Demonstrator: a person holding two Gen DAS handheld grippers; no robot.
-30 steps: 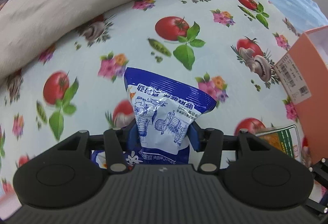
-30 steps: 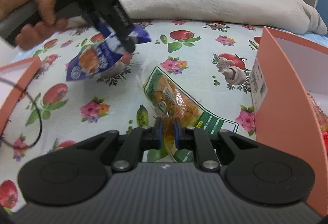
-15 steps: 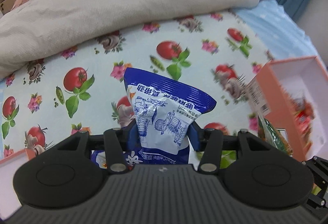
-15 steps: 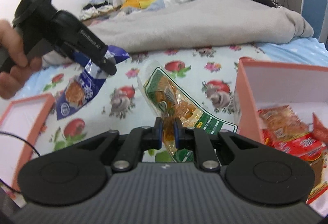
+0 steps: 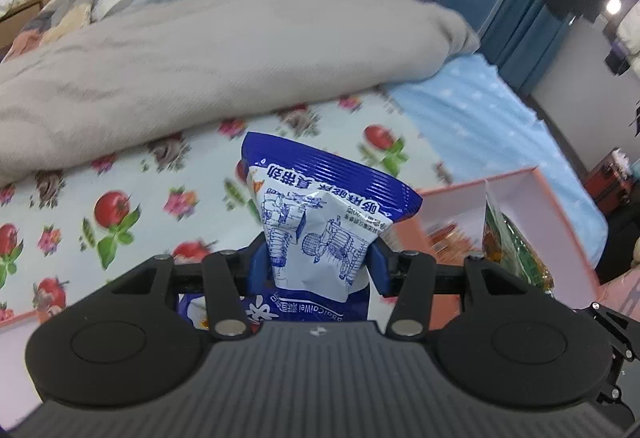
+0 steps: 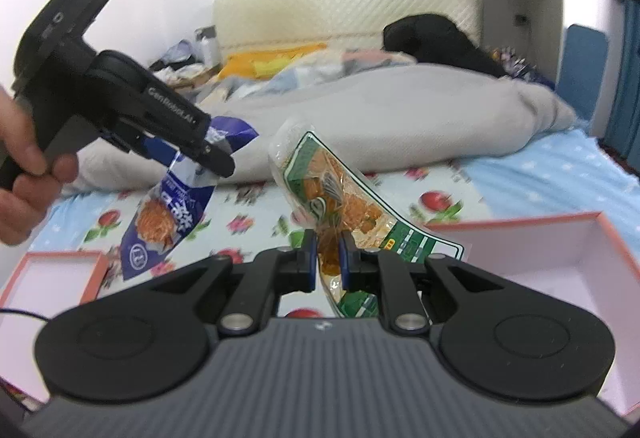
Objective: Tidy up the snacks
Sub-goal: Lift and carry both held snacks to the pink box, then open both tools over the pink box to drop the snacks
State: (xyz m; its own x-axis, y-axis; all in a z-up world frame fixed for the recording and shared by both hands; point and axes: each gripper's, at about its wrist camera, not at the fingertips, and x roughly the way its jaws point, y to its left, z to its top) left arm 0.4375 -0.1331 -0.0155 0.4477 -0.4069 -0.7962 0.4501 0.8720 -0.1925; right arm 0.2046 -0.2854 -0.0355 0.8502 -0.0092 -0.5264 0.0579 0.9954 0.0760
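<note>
My left gripper [image 5: 318, 262] is shut on a blue and white snack bag [image 5: 320, 222], which stands up between its blue pads, clear of the cloth. In the right wrist view a hand holds that left gripper [image 6: 208, 153] at the upper left, with the blue bag [image 6: 172, 213] hanging from it. My right gripper [image 6: 329, 258] is shut on a clear green and orange snack bag [image 6: 332, 189], lifted in the air. The green bag [image 5: 516, 246] also shows at the right of the left wrist view, in front of the pink box [image 5: 536, 197].
An open pink box [image 6: 560, 238] with red packets inside lies at the right on the tomato-print cloth [image 5: 160, 197]. A shallow pink lid [image 6: 52, 278] lies at the left. A grey blanket [image 5: 240, 49] is heaped behind. A black cable [image 6: 20, 316] runs at the lower left.
Both grippers have risen with their bags held fast. The cloth has dropped away below, and the bed, the wall and the box's inside have come into view.
</note>
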